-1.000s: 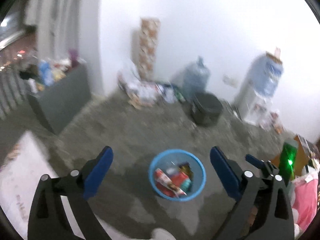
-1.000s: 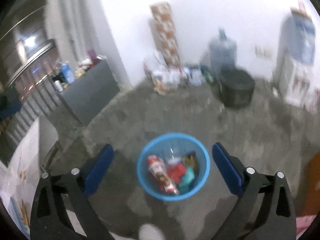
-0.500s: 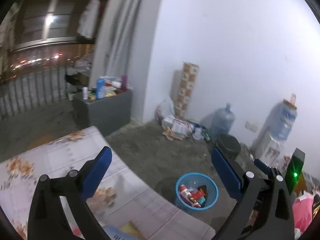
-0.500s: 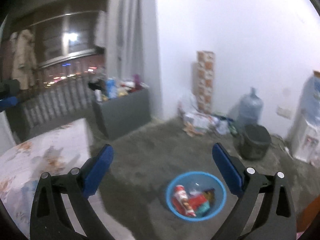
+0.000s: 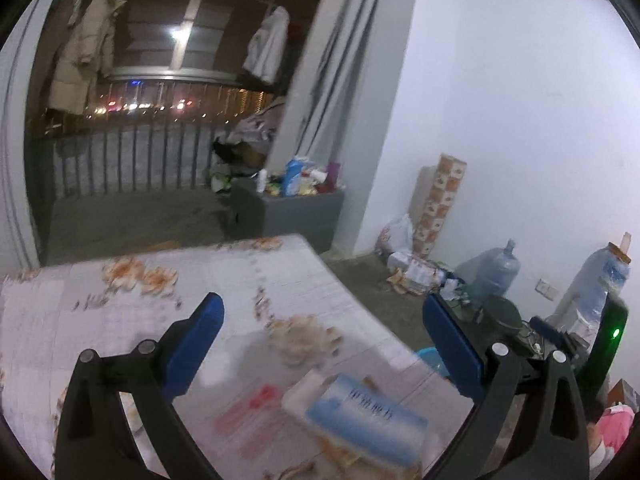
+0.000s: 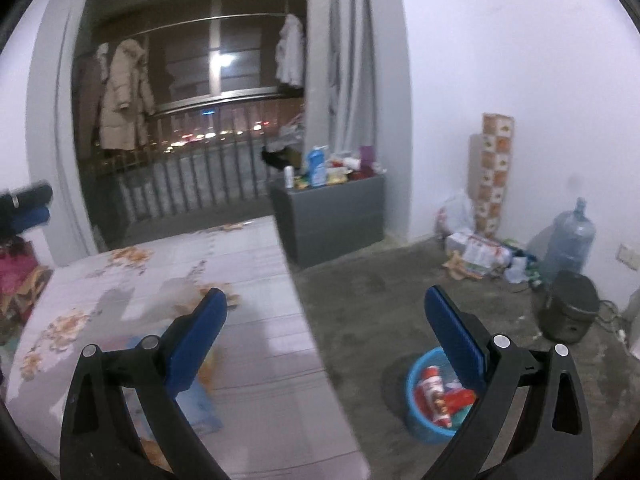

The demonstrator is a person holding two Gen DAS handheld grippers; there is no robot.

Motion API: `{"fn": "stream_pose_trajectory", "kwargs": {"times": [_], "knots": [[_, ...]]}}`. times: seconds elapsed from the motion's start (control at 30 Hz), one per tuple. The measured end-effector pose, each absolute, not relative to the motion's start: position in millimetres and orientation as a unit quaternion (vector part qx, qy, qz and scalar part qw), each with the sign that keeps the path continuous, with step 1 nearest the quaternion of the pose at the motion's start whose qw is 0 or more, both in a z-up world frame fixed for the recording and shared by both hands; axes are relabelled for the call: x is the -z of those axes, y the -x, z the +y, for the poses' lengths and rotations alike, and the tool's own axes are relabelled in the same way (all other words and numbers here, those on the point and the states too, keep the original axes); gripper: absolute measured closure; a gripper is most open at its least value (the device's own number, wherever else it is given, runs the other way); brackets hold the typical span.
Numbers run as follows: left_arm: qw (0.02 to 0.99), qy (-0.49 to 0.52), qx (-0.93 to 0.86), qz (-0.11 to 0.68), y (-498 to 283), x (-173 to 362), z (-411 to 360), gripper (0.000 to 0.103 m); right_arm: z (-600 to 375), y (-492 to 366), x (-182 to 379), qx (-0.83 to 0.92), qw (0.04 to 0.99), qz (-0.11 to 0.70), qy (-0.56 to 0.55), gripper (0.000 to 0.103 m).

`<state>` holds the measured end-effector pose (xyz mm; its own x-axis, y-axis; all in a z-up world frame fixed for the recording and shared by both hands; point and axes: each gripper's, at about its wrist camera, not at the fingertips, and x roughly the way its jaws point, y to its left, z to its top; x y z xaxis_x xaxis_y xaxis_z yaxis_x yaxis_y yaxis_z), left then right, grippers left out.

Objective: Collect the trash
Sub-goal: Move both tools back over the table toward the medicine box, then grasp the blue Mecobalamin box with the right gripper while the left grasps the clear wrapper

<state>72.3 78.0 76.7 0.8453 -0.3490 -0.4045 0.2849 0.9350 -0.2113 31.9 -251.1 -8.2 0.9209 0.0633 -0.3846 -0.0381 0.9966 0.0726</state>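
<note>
Bare white walls and a rough concrete floor frame a table [image 5: 120, 300] covered in a floral cloth, which fills the lower left of both views. Both tools are empty with jaws spread wide: the left gripper [image 5: 320, 344] hangs over the table, the right gripper [image 6: 326, 330] straddles the table edge and the floor. Remaining trash lies at the bottom centre of the left view: a blue-and-white packet [image 5: 366, 426], blurred, with a red wrapper [image 5: 248, 412] beside it toward the left and some crumpled scraps at the very bottom edge. In the right view a blue item [image 6: 198, 404] shows low on the cloth beside the left finger; whether it is the same packet I cannot tell. The blue basket [image 6: 416, 420] sits on the floor at lower right of the right view, already holding several wrappers, and only its rim peeks past the table edge in the left view. The step in hand looks like reaching for the next piece. To do it well, tip the left gripper down over the packet, line the pads across its narrow width, close firmly without crushing, then lift clear of the cloth before swinging toward the basket.
</note>
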Motion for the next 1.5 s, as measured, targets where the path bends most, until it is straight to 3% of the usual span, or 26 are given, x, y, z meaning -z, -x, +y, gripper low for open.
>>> {"fn": "stream_pose_trajectory", "kwargs": {"times": [0.4, 0.67, 0.93, 1.27, 1.5], "knots": [[0.947, -0.004, 0.094, 0.307, -59, 0, 84, 0.006, -176, -45, 34, -0.18, 0.935, 0.307, -0.013, 0.008], [0.934, 0.038, 0.061, 0.351, -70, 34, 117, 0.006, -145, -60, 52, -0.21, 0.912, 0.351, 0.013, 0.008], [0.909, 0.109, 0.065, 0.397, -96, 65, 143, 0.024, -122, -71, 69, -0.211, 0.901, 0.377, 0.036, 0.008], [0.905, 0.067, 0.056, 0.418, -110, 87, 135, 0.05, -117, -76, 81, -0.199, 0.894, 0.398, 0.048, 0.008], [0.905, 0.039, 0.034, 0.422, -110, 88, 134, 0.079, -117, -77, 83, -0.2, 0.893, 0.401, 0.046, 0.008]]}}
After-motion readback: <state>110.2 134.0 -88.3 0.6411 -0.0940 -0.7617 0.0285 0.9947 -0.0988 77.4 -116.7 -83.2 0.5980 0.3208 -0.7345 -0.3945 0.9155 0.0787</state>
